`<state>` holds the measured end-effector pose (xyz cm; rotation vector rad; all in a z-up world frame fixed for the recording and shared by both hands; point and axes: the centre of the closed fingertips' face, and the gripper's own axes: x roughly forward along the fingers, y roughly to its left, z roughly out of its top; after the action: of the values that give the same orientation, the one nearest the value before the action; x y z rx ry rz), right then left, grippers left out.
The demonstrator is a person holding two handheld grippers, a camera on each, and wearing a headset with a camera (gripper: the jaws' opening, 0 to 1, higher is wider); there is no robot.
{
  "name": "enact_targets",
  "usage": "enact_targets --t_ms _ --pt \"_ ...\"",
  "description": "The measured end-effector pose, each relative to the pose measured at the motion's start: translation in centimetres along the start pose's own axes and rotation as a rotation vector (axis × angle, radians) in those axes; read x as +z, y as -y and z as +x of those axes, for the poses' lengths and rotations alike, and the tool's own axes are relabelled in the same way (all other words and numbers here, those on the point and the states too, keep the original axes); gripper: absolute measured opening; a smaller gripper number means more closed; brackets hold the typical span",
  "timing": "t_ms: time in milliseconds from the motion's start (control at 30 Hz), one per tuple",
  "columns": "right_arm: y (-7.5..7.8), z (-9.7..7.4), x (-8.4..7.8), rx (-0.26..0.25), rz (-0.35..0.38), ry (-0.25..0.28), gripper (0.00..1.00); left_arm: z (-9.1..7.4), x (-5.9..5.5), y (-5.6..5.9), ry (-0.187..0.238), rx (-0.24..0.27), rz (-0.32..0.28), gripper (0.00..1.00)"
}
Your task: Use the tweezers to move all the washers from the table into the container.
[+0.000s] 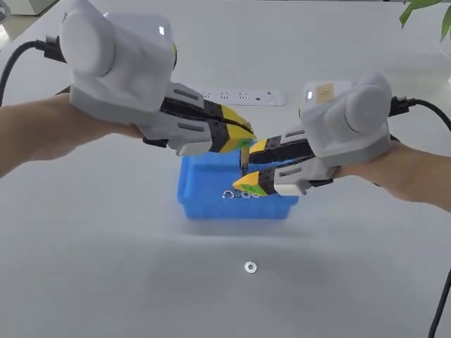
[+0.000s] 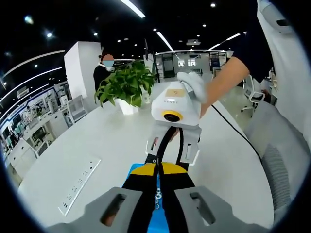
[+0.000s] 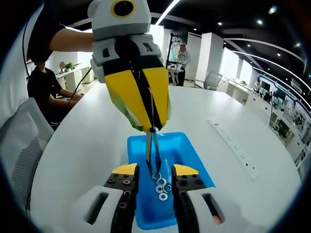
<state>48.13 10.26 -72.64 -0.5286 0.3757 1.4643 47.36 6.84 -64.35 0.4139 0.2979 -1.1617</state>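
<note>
I had the left gripper (image 1: 245, 135) pressed together on the tweezers (image 3: 152, 154), which pointed down into the blue container (image 1: 211, 208). Their tips sat right at the small pile of washers (image 3: 162, 187) on its floor. My right gripper (image 3: 155, 170) hung just beside, jaws spread and holding nothing. One washer (image 1: 250, 267) lay on the table (image 1: 106, 267), near the container.
</note>
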Motion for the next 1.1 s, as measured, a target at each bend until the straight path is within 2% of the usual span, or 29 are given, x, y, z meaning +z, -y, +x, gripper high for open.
enact_targets --t_ms 267,400,600,667,833,900,1000,1100 --pt "-0.8 -1.4 -0.5 -0.021 0.005 -0.014 0.50 -0.5 0.9 0.9 0.006 0.000 0.015 0.05" --pt "-1.7 -2.4 -0.5 -0.021 0.029 0.002 0.57 -0.8 1.8 1.5 0.020 0.003 0.024 0.05" --pt "-3.2 -3.7 -0.5 -0.040 0.054 0.025 0.67 -1.5 2.5 2.3 0.042 0.003 0.029 0.05" --pt "-3.7 -4.1 -0.3 -0.070 0.053 0.047 0.68 -1.7 2.3 2.8 0.052 0.009 0.020 0.05" --pt "-5.5 -4.7 -0.4 -0.070 0.057 0.063 0.71 -1.9 1.4 4.5 0.044 0.007 -0.005 0.05" --pt "-6.3 -4.8 -0.9 -0.051 0.064 0.055 0.72 -2.1 1.3 5.1 0.046 0.005 -0.017 0.05" --pt "-6.9 -5.2 -1.9 -0.059 0.060 0.043 0.72 -2.2 1.2 5.7 0.052 0.005 -0.019 0.05" --pt "-7.7 -5.8 -2.9 -0.056 0.091 0.043 0.74 -2.2 1.2 6.8 0.074 -0.009 -0.014 0.05"
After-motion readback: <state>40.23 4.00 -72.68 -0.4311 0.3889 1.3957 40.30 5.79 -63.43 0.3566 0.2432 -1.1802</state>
